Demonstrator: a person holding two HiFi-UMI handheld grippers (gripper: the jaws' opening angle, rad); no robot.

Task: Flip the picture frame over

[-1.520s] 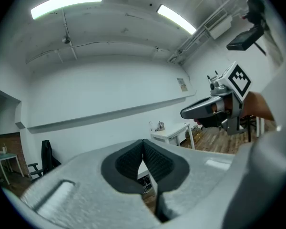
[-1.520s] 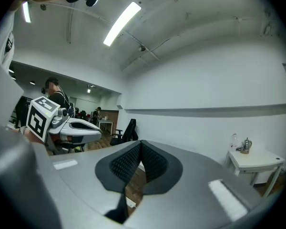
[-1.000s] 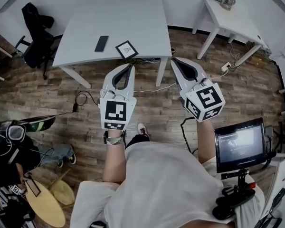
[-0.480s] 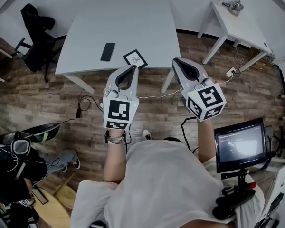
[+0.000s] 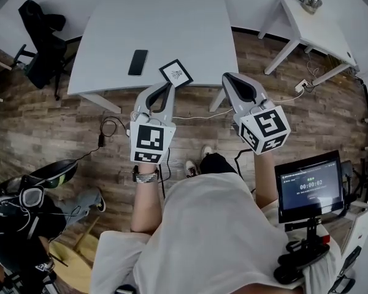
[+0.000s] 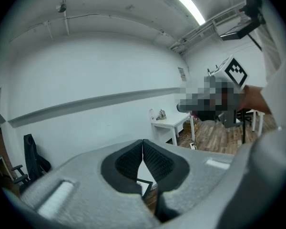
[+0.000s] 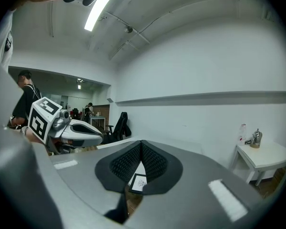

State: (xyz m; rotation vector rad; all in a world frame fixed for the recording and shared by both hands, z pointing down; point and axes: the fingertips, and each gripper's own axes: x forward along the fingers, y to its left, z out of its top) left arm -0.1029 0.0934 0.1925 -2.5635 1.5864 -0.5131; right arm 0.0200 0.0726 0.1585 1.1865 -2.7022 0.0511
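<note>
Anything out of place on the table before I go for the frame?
Only the picture frame: it lies picture side up, turned diagonal to the near edge of the grey table and close to it, while the phone lies roughly square. Nothing spilled or damaged shows.

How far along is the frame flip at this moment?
Done: nothing; the frame lies face up near the front edge of the table, untouched. In hand: left gripper and right gripper, both shut and empty, hover short of it. Left: grasp, flip, set down.
</note>
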